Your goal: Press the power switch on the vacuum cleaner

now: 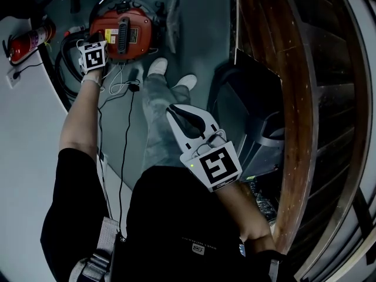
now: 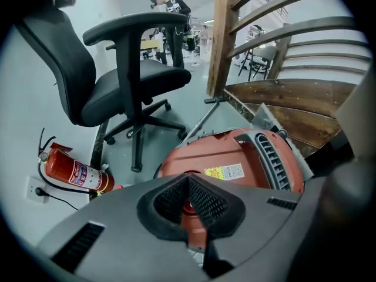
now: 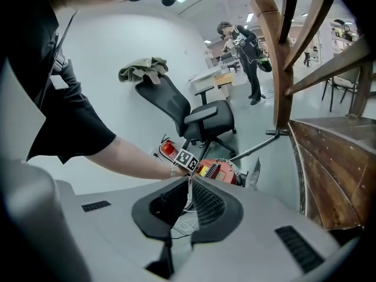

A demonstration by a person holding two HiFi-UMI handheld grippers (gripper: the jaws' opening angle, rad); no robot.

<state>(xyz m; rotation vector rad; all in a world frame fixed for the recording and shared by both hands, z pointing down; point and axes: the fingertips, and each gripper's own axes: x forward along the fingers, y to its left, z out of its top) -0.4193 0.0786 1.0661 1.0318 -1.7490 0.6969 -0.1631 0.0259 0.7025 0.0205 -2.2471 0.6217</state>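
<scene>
The red vacuum cleaner lies on the grey floor at the top left of the head view, with a black grille along its top. My left gripper is held down against its left side. In the left gripper view the jaws are shut tip to tip just over the red body, and a round red part shows through the gap behind the tips. My right gripper hangs at waist height, shut and holding nothing. It looks towards the vacuum cleaner from afar, jaws together.
A red fire extinguisher lies by the white wall next to a socket. Cables trail over the floor. A black office chair and wooden stairs stand close by. A person stands far off.
</scene>
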